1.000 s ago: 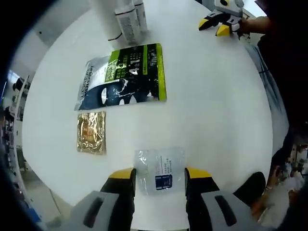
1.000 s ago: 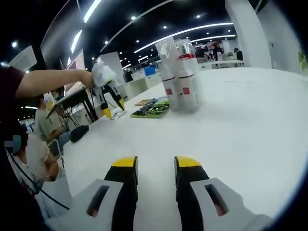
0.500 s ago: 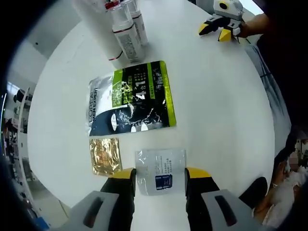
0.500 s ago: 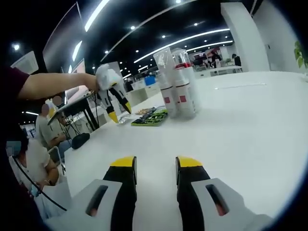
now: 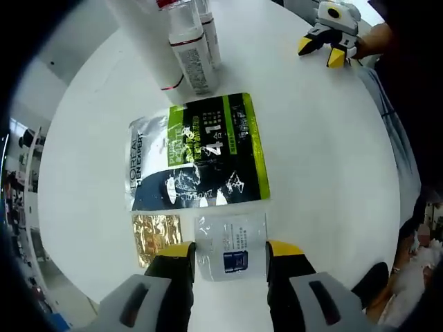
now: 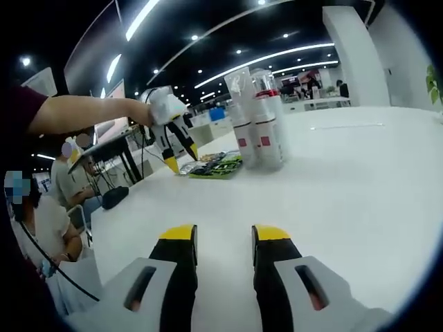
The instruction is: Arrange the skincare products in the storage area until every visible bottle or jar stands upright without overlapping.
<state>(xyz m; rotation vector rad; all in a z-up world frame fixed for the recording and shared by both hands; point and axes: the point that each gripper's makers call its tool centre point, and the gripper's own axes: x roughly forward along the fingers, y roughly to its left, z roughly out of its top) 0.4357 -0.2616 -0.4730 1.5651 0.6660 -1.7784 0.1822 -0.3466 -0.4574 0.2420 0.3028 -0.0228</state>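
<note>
Left claw [image 5: 230, 250] pinching clear sachet [image 5: 230, 243], seemingly flat, long axis along jaws; right claw [image 6: 223, 235] spread.

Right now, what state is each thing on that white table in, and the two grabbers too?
Clear sachet: flat, between the left gripper's jaws.
Green sachet: lying flat.
Gold sachet: lying flat.
Bottles: upright, side by side.
Left gripper: shut on the clear sachet.
Right gripper: open, holding nothing.
</note>
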